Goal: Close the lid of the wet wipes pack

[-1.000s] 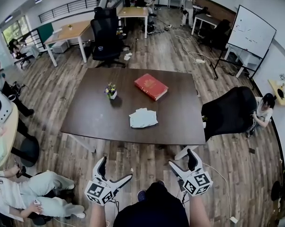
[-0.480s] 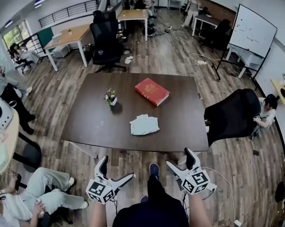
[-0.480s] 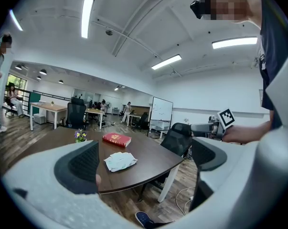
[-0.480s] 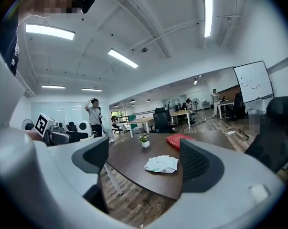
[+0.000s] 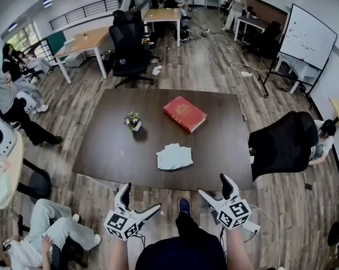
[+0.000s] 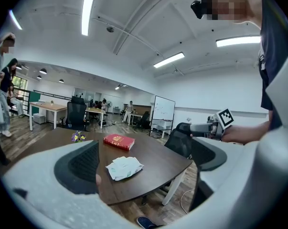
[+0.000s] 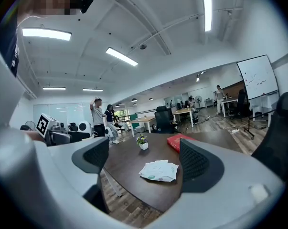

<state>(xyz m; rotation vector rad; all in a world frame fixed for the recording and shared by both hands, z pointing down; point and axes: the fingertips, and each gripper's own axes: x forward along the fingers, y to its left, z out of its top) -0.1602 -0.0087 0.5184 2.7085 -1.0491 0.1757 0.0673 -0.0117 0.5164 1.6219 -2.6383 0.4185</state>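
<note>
- Left gripper point(image 5: 140, 200): I read its jaws as spread apart, gripping nothing. It is held short of the near edge of the tabletop point(image 5: 214, 134), well apart from everything on it.
- Right gripper point(image 5: 213, 185): jaws likewise spread, nothing gripped. It is also held off the tabletop's near edge.
- Wet wipes pack point(image 5: 174, 156): lies flat on the tabletop, near the near edge and about midway along it. At this range I cannot tell how its lid stands.
- Red book point(image 5: 184, 113): lies flat on the tabletop, toward the far edge.
- Small flower pot point(image 5: 133, 121): stands upright on the tabletop, left of centre.
</note>
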